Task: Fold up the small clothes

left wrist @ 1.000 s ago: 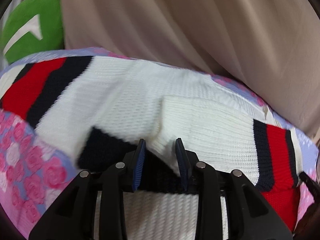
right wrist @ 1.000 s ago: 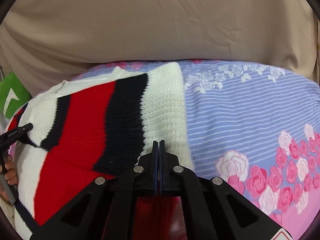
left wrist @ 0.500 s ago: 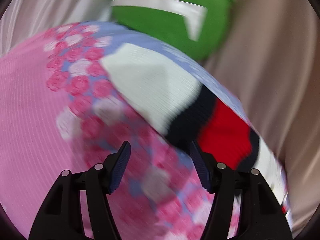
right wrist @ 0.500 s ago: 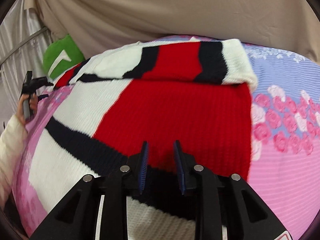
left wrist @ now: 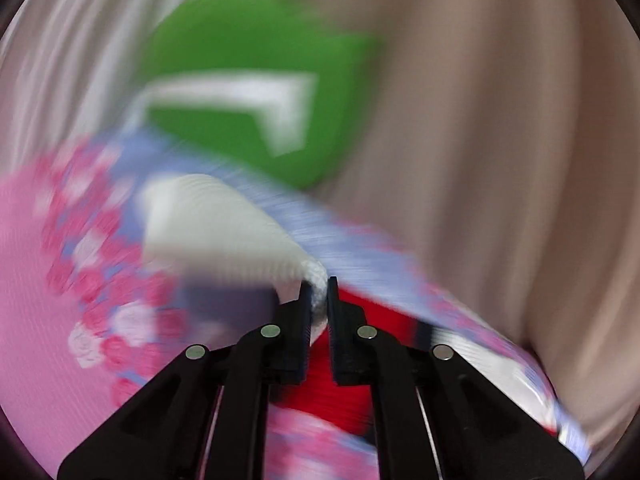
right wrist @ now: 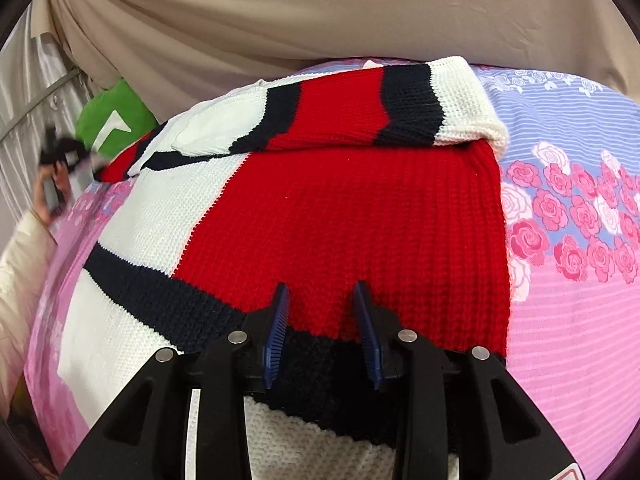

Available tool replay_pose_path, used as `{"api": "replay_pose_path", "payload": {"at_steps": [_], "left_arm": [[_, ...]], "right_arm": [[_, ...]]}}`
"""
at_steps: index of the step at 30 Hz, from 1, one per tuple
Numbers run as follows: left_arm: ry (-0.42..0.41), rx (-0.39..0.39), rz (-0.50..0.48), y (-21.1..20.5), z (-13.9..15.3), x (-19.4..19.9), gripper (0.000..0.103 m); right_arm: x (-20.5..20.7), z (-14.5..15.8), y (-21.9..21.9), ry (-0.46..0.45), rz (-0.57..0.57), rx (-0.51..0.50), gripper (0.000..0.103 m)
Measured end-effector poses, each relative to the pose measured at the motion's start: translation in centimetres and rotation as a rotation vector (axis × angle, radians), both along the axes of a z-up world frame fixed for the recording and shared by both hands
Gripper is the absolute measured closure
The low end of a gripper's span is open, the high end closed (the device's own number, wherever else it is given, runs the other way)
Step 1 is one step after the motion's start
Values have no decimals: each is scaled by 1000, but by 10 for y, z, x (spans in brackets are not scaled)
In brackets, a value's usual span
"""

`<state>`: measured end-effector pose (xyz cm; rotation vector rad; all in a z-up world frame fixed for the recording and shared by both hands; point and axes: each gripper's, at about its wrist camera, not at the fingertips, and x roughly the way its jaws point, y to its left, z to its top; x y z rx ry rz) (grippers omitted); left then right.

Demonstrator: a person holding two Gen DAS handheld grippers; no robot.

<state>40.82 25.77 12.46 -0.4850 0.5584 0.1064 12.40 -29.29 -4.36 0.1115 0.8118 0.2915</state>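
Observation:
A red, white and navy knit sweater (right wrist: pixel 352 216) lies on the floral bed sheet (right wrist: pixel 580 320). Its right sleeve (right wrist: pixel 400 104) is folded across the top of the body. My right gripper (right wrist: pixel 322 300) is open and empty, low over the sweater's red part near the navy hem band. My left gripper (left wrist: pixel 318 294) is shut on the white cuff (left wrist: pixel 316 280) of the other sleeve (left wrist: pixel 216 228); that view is motion-blurred. The left gripper also shows far left in the right wrist view (right wrist: pixel 60 152), held by a hand at the sleeve's end.
A green cushion (right wrist: pixel 114 122) with a white mark sits at the bed's back left; it also shows in the left wrist view (left wrist: pixel 256 92). A beige curtain (right wrist: pixel 280 20) hangs behind the bed. Bare sheet lies right of the sweater.
My right gripper let go of the folded sleeve, drew back and opened wider. My left gripper swung left to the other sleeve and shut on its white cuff.

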Motion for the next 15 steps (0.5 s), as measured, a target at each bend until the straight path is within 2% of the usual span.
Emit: {"api": "replay_pose_path", "payload": {"at_steps": [3, 6, 7, 9, 10, 11, 12, 13, 15], "left_arm": [[-110, 114, -211, -109, 53, -23, 97], [-154, 171, -415, -219, 70, -43, 97], [-141, 180, -501, -262, 65, -47, 96], [-95, 189, -607, -325, 45, -53, 92], [-64, 197, -650, -355, 29, -55, 81], [-36, 212, -688, -383, 10, -58, 59], [-14, 231, -712, -405, -9, -62, 49], [3, 250, -731, -421, -27, -73, 43], [31, 300, -759, -436, -56, -97, 44]], "right_arm": [[1, -1, -3, 3, -2, 24, 70], [2, -2, -5, 3, -6, 48, 70], [2, -3, -6, 2, -9, 56, 70], [2, -4, -7, 2, -11, 68, 70], [1, -4, -8, 2, -12, 76, 70], [1, -5, -8, 1, -14, 82, 70], [1, -5, -9, 1, -16, 89, 70], [0, -5, -11, -1, -18, 102, 68], [0, -4, -15, -4, -15, 131, 66]]}}
